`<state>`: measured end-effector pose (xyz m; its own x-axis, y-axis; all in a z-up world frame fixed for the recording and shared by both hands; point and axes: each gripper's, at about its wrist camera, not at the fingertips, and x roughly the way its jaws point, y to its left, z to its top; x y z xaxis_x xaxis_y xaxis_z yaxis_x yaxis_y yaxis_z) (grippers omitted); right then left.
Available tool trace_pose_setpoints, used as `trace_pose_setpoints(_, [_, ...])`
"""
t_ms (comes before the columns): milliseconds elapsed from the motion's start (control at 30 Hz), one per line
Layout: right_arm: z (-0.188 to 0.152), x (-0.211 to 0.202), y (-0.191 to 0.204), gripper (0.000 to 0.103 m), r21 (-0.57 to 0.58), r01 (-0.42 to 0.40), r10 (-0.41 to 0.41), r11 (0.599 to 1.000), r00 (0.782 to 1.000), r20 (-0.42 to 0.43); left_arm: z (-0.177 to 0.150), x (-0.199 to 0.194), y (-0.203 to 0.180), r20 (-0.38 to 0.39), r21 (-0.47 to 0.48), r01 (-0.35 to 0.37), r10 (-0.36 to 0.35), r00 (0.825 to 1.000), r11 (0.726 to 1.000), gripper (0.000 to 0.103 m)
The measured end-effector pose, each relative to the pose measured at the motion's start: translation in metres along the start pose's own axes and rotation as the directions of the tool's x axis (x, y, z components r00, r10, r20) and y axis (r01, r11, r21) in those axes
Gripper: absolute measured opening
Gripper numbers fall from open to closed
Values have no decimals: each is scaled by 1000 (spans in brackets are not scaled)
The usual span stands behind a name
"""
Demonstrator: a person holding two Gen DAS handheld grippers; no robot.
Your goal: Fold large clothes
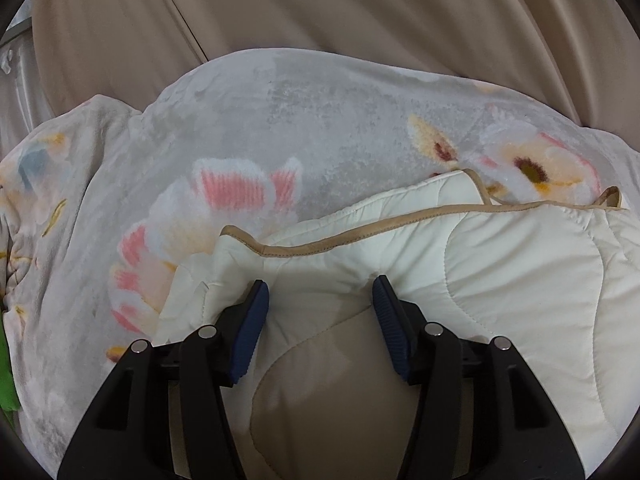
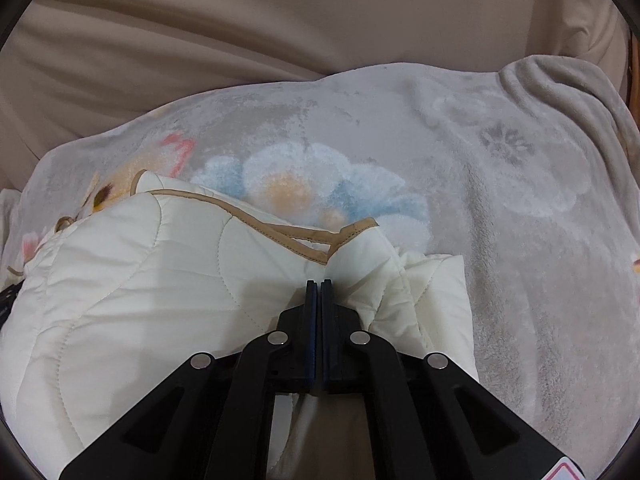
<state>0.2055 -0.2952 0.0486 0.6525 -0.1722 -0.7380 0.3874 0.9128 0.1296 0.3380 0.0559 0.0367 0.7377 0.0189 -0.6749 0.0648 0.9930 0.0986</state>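
A cream quilted garment with tan binding along its edge lies bunched on a floral fleece blanket, which is spread over a beige cushioned seat.

In the left wrist view, the left tongs stand apart, their blue pads on either side of a fold of the cream fabric. The cloth passes between the fingers, and a tan panel of the garment shows below, between the two arms. Whether the pads touch the fabric cannot be told. The tan-bound edge runs across just beyond the fingertips, and the bulk of the garment spreads off to the right.

In the right wrist view, the right tongs are pressed together on the cream quilted garment, with creases radiating from the tips. Most of the garment lies to the left of these tongs; a smaller folded flap sits just to the right. The floral fleece blanket stretches beyond and to the right, and the beige cushioned seat rises behind it.
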Motion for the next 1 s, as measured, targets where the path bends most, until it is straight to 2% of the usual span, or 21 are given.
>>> trace_pose_setpoints(367, [-2,0,-8,0,55,-61,61,997,998,8,-5,7,6,1,-31,43,-43,999,999,53])
trace_pose_setpoints(567, [-1,1,-8,0,55,-60,60,997,998,6,-4,5,9,7,-45,60,-60,998,997,54])
trace_pose_setpoints(700, [3,-6,-2,0,32,-24,24,999,1000,1,-4,-19,27,35,-101,134,-131,991,986,63])
trace_pose_setpoints(733, [4,-14,0,3,28,-11,10,1000,1000,16,-5,-34,37,56,-131,163,-157,986,978,70])
trace_pose_setpoints(767, [5,-28,5,14,27,-42,41,999,998,40,-7,-50,47,86,-155,197,-186,979,968,76])
trace_pose_setpoints(800, [7,-40,11,14,26,-83,82,996,995,56,-8,-68,59,117,-177,227,-209,971,958,89])
trace_pose_setpoints(833, [9,-54,21,14,17,-130,129,991,989,74,-8,-79,67,129,-188,226,-204,970,956,94])
trace_pose_setpoints(900, [14,-70,46,14,-30,-163,165,986,983,80,-8,-97,82,125,-206,201,-177,976,958,94])
trace_pose_setpoints(1000, [17,-76,93,14,-118,-214,222,970,973,58,-13,-101,106,48,-265,202,-197,979,943,95])
